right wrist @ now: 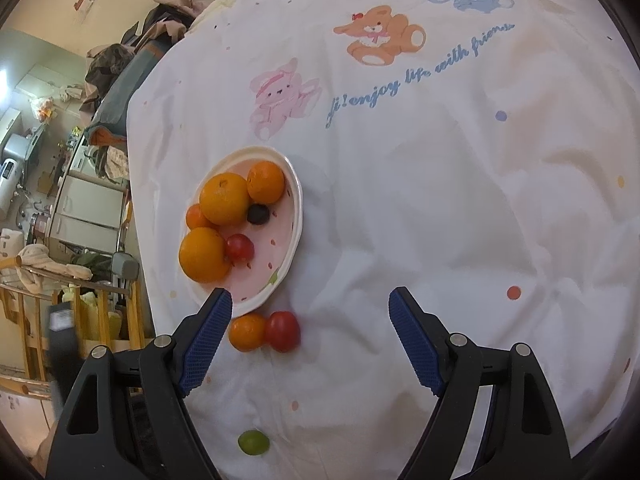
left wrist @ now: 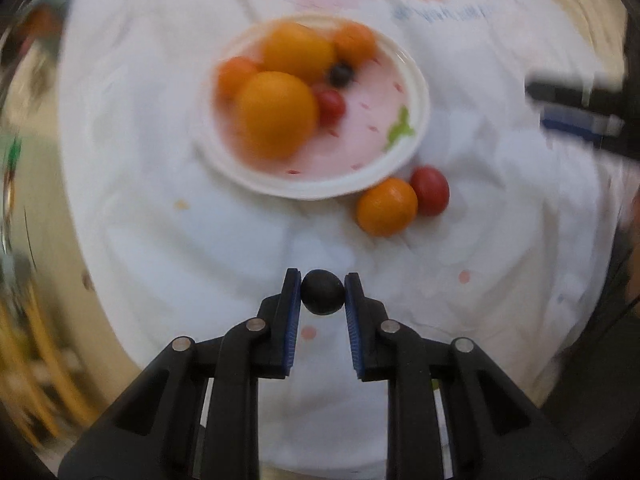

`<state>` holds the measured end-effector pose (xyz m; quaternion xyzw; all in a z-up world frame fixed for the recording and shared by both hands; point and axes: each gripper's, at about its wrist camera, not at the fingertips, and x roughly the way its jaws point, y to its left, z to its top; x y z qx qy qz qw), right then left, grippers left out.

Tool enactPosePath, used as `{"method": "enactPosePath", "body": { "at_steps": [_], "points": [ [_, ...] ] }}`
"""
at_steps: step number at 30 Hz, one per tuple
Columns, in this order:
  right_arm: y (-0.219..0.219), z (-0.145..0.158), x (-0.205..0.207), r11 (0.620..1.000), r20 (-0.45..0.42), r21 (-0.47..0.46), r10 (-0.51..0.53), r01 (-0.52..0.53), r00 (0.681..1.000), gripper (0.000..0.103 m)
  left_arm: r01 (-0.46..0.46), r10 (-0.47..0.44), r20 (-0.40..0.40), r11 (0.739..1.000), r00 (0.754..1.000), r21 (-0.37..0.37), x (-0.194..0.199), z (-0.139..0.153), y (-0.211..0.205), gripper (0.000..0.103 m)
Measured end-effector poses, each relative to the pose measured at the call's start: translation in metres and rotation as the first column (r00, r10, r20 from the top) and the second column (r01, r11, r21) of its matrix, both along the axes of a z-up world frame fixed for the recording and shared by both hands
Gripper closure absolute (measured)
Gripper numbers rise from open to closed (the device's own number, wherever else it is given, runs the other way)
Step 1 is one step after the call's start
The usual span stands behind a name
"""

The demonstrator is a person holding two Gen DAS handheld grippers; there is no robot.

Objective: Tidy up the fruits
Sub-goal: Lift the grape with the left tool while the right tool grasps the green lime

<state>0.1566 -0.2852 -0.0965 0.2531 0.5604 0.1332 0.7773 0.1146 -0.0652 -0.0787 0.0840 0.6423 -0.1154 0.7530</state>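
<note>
My left gripper (left wrist: pixel 322 286) is shut on a dark blueberry (left wrist: pixel 322 293), held above the white cloth and short of the plate. The pink plate (left wrist: pixel 416 92) (right wrist: pixel 294 200) holds several oranges (left wrist: pixel 277 114) (right wrist: pixel 223 199), a red cherry tomato (left wrist: pixel 331 106) (right wrist: pixel 239 247) and another blueberry (left wrist: pixel 340 75) (right wrist: pixel 258 214). Just outside the plate's rim lie a small orange (left wrist: pixel 386 207) (right wrist: pixel 247 332) and a red tomato (left wrist: pixel 429 190) (right wrist: pixel 283 331), touching. My right gripper (right wrist: pixel 310 300) stands open over the cloth, nothing between its blue pads. A green grape (right wrist: pixel 253 442) lies on the cloth below it.
A white cloth (right wrist: pixel 440 200) printed with cartoon animals and blue lettering covers the table. The cloth's left edge drops off to a cluttered room with wooden shelving (right wrist: pixel 36 320). In the left wrist view, a dark and blue object (left wrist: pixel 576 108) sits blurred at the right.
</note>
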Motion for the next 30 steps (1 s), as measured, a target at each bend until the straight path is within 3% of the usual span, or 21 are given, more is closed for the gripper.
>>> {"method": "enactPosePath", "body": {
  "at_steps": [5, 9, 11, 15, 17, 23, 26, 30],
  "points": [
    [0.015, -0.009, -0.004, 0.998, -0.026, -0.033, 0.051, -0.052, 0.998, 0.02, -0.172, 0.178, 0.075, 0.982, 0.981, -0.077, -0.001, 0.02, 0.037, 0.085],
    [0.031, -0.018, -0.009, 0.992, -0.04, -0.057, 0.107, -0.109, 0.993, 0.02, -0.293, 0.307, 0.083, 0.946, 0.948, -0.14, 0.003, 0.02, 0.071, 0.085],
    [0.039, -0.023, -0.008, 0.989, -0.054, -0.06, 0.135, -0.138, 0.989, 0.021, -0.312, 0.326, 0.088, 0.939, 0.941, -0.147, 0.005, 0.014, 0.072, 0.085],
    [0.049, -0.039, -0.003, 0.985, -0.104, 0.043, 0.17, -0.166, 0.98, 0.051, -0.328, 0.346, 0.088, 0.929, 0.934, -0.172, 0.002, 0.015, 0.076, 0.085],
    [0.054, -0.046, -0.001, 0.984, -0.12, 0.025, 0.179, -0.177, 0.976, 0.054, -0.332, 0.352, 0.087, 0.925, 0.932, -0.184, 0.002, 0.016, 0.076, 0.085],
    [0.063, -0.048, -0.003, 0.976, -0.122, -0.005, 0.213, -0.216, 0.969, 0.054, -0.341, 0.365, 0.085, 0.915, 0.927, -0.216, 0.001, 0.024, 0.081, 0.085],
    [0.072, -0.046, -0.015, 0.955, -0.148, 0.081, 0.296, -0.287, 0.944, 0.055, -0.351, 0.376, 0.076, 0.908, 0.923, -0.229, 0.002, 0.025, 0.085, 0.085],
    [0.09, -0.042, -0.048, 0.927, -0.166, 0.113, 0.373, -0.358, 0.913, 0.054, -0.349, 0.376, 0.08, 0.906, 0.923, -0.238, 0.003, 0.028, 0.084, 0.085]
  ]
}}
